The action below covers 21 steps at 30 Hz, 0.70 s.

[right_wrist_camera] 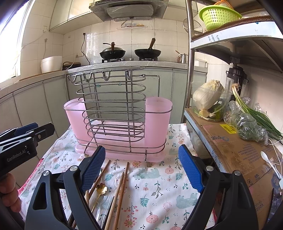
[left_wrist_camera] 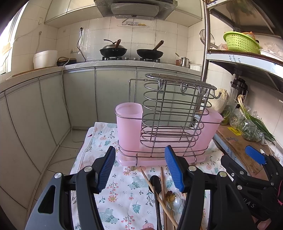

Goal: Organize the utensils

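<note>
A wire utensil rack (left_wrist_camera: 169,113) with pink plastic cups and a pink drip tray stands on a floral cloth (left_wrist_camera: 122,192); in the right wrist view the rack (right_wrist_camera: 115,106) is straight ahead. Loose utensils lie in front of it: a black spoon (left_wrist_camera: 155,182), wooden chopsticks (right_wrist_camera: 122,189) and a gold flower-handled spoon (right_wrist_camera: 101,188). My left gripper (left_wrist_camera: 140,168) hovers open above the black spoon and chopsticks, holding nothing. My right gripper (right_wrist_camera: 142,168) is open just right of the chopsticks, with nothing between its fingers.
A cardboard box (right_wrist_camera: 235,150) at the right carries a cabbage (right_wrist_camera: 207,95), bagged greens and a white plastic spoon (right_wrist_camera: 265,157). A metal shelf with a green basket (right_wrist_camera: 217,16) rises above it. Cabinets and a stove with two woks (left_wrist_camera: 130,51) stand behind. The cloth's left edge drops to the floor.
</note>
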Tool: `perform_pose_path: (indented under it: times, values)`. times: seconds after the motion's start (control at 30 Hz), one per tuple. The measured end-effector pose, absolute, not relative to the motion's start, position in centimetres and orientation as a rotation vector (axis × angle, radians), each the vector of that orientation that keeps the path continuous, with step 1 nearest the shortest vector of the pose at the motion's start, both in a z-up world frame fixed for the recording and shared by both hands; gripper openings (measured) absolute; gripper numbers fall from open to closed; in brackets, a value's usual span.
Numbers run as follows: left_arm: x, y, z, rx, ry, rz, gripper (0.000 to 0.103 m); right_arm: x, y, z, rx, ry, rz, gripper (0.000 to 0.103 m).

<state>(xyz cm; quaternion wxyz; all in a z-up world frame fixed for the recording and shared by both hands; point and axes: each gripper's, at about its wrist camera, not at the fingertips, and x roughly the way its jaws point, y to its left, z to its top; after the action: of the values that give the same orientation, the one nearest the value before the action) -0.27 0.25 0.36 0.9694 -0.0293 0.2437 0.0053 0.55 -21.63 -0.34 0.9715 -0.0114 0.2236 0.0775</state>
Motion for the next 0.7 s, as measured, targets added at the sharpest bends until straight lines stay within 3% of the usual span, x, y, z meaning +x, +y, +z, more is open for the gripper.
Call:
perform_pose_path:
  times: [0.7]
  values:
    - [-0.95, -0.08, 1.02, -0.067, 0.493, 0.005, 0.058, 0.46, -21.45, -0.27, -0.037, 0.455, 0.145, 0.085]
